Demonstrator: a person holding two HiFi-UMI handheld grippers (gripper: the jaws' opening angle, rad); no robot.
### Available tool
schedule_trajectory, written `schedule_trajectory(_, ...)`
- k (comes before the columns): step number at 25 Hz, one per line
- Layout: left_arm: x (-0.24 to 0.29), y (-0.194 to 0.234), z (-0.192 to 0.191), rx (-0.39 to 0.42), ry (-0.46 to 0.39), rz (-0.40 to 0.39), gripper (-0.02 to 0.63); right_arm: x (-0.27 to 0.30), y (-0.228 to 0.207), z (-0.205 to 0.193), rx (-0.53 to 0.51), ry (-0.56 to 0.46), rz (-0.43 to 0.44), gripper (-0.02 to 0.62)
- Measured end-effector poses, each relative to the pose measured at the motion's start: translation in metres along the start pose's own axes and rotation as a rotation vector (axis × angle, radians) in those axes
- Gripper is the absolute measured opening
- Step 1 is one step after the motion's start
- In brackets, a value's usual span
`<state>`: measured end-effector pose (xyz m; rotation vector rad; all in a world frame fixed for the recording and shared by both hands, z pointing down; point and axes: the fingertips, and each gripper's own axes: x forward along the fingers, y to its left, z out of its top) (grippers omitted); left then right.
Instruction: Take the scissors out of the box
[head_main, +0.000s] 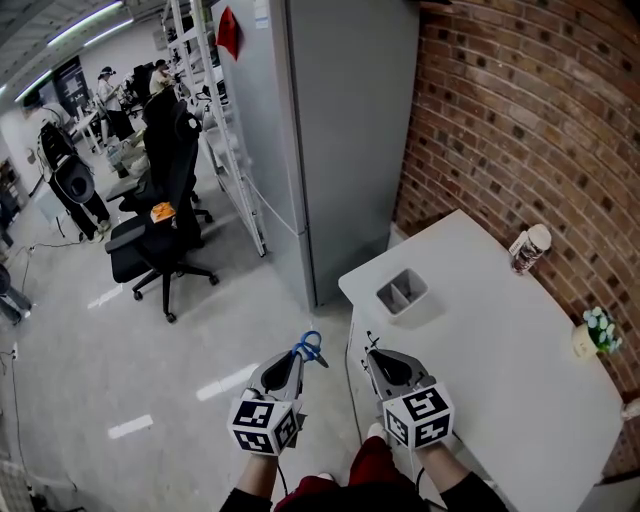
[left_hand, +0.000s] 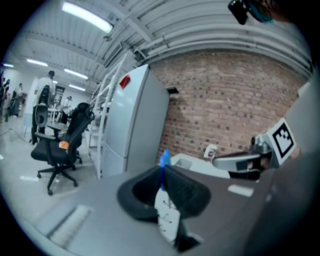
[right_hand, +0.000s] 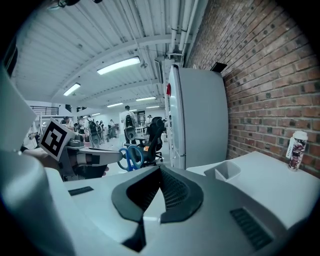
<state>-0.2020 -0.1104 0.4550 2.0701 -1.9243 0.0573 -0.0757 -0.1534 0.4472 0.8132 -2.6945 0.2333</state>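
**Scissors out, held clear of box**

Scissors (head_main: 310, 347) are clamped in the left gripper (head_main: 297, 360), blue handles forward, over the floor beside the table (head_main: 500, 360). The box (head_main: 402, 294) is well apart. The right gripper (head_main: 373, 355) is closed and empty. Extraction looks done; the next move is probably to set them down.

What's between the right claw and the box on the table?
Only bare white table between the right claw and the box, seen in the head view; the right gripper view agrees.
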Motion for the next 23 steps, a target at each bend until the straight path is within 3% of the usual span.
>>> schedule_trajectory(23,-0.018,-0.022,-0.006,-0.001,0.003,-0.075,0.018,-0.031,0.014,-0.019,0.019,0.002,-0.050,0.008)
